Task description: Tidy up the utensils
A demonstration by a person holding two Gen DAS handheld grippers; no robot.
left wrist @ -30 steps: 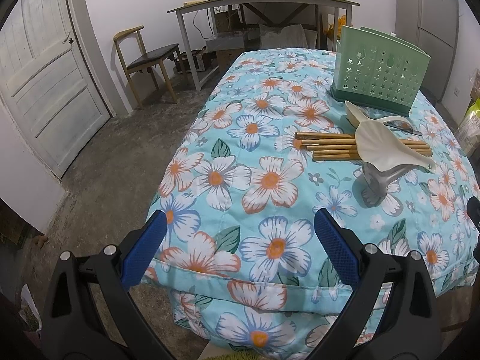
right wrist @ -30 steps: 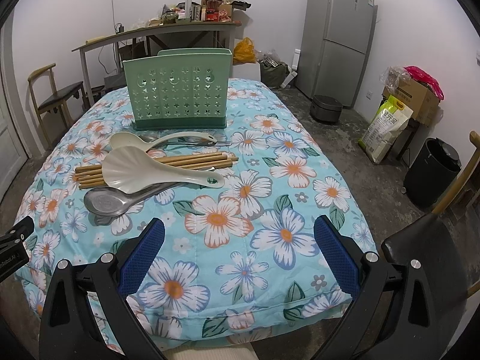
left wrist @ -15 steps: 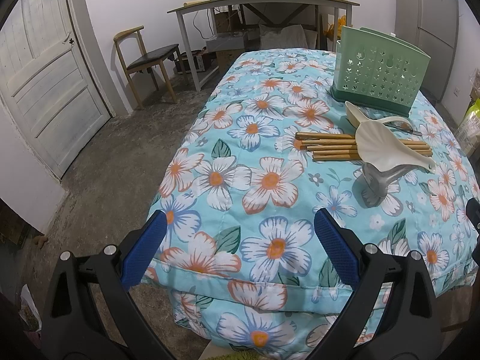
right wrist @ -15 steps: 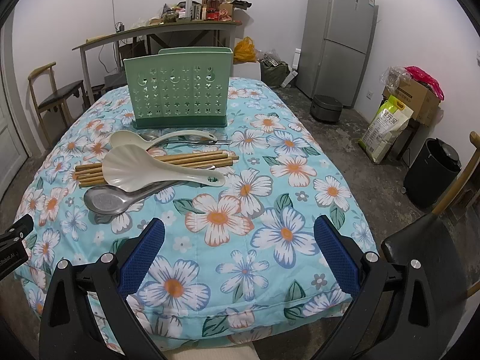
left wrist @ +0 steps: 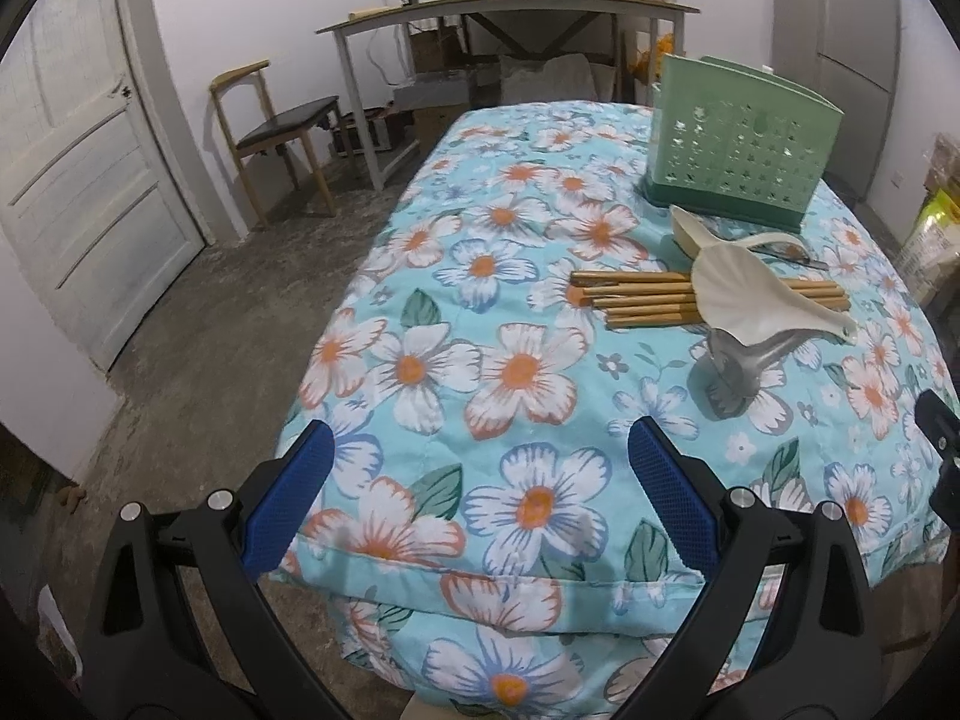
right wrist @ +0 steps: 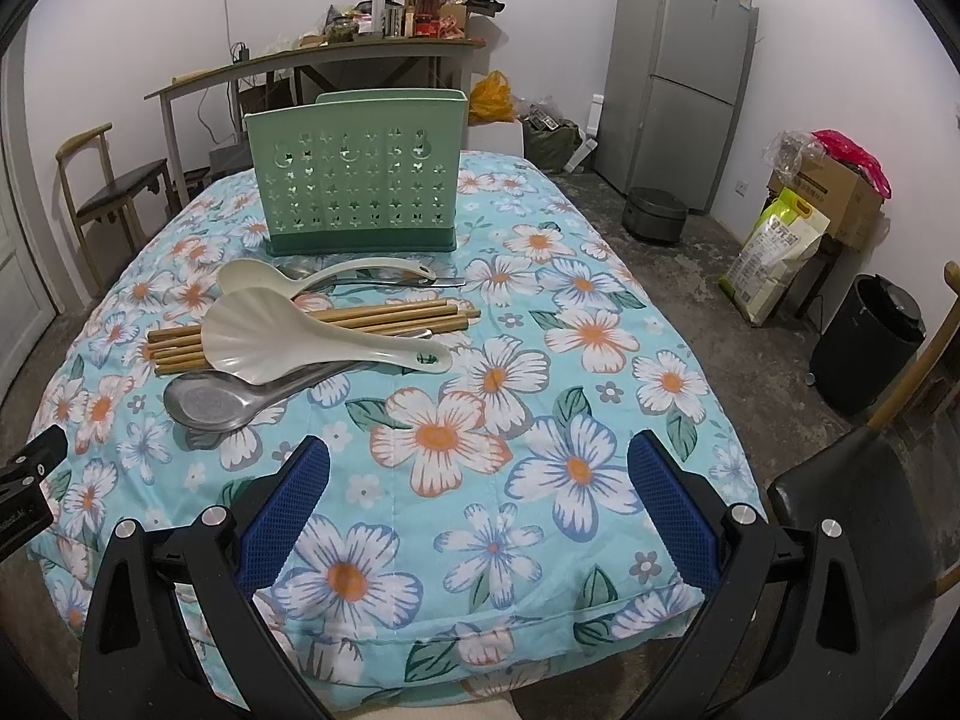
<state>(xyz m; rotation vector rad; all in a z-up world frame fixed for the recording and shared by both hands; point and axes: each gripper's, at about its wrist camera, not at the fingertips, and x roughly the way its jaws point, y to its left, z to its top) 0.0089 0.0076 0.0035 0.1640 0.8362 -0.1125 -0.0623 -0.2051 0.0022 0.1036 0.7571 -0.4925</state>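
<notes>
Utensils lie heaped on the floral tablecloth (right wrist: 456, 432), ahead and to the left of the right gripper (right wrist: 478, 495), ahead and to the right of the left gripper (left wrist: 480, 483). Both grippers hover spread wide and empty over the near table edge. A white rice paddle (right wrist: 282, 339) rests across bamboo chopsticks (right wrist: 384, 318); a steel ladle (right wrist: 210, 405) lies nearest, a white spoon (right wrist: 258, 276) farther back. Beyond them stands the green perforated utensil holder (right wrist: 357, 189), upright.

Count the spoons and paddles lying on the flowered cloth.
3 clearly: a metal spoon nearest the camera, a white rice paddle lying across the chopsticks, and a white spoon by the green holder. A thin metal handle behind may be another.
</notes>
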